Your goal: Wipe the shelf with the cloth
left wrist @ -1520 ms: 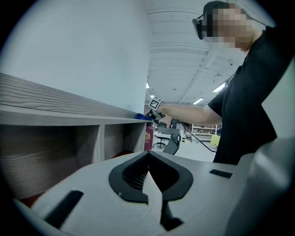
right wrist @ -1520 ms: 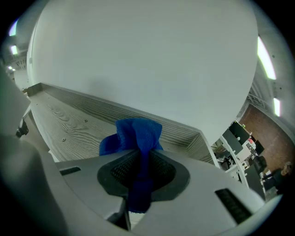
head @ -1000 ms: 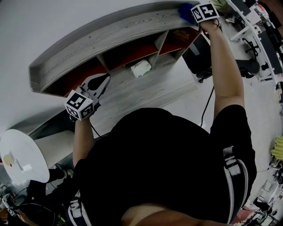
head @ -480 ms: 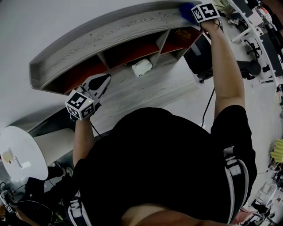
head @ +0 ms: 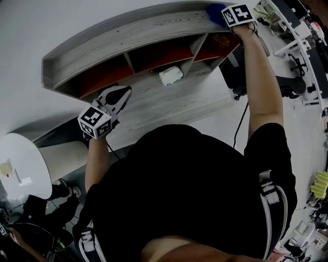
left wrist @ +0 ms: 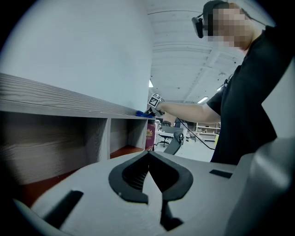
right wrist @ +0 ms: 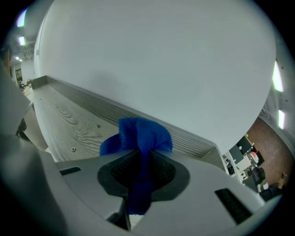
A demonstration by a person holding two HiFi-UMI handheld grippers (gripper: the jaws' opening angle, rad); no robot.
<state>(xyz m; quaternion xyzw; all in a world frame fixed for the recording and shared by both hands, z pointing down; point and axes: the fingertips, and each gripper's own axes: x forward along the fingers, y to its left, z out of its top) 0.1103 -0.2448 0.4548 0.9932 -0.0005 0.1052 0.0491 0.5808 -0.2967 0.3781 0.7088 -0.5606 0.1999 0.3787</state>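
A grey wood-grain shelf unit (head: 128, 36) with red-backed compartments stands against a white wall. At the right end of its top board, my right gripper (head: 221, 15) is shut on a blue cloth (head: 214, 12). In the right gripper view the blue cloth (right wrist: 140, 138) bunches between the jaws just above the top board (right wrist: 69, 124). My left gripper (head: 117, 97) is held low in front of the left compartments, shut with nothing in it. In the left gripper view the left gripper (left wrist: 148, 173) faces along the shelf front (left wrist: 55, 103), with the cloth (left wrist: 144, 114) far off.
A small white box (head: 170, 75) sits on the desk surface (head: 169, 100) under the shelf. A red printed item (head: 220, 41) stands in the rightmost compartment. A round white table (head: 20, 171) is at lower left. Office chairs and desks (head: 294, 56) lie to the right.
The head view has shifted slightly, so the shelf sits further right in the frame. My left gripper rose a little towards the shelf. The right gripper stays at the shelf's right end with the cloth.
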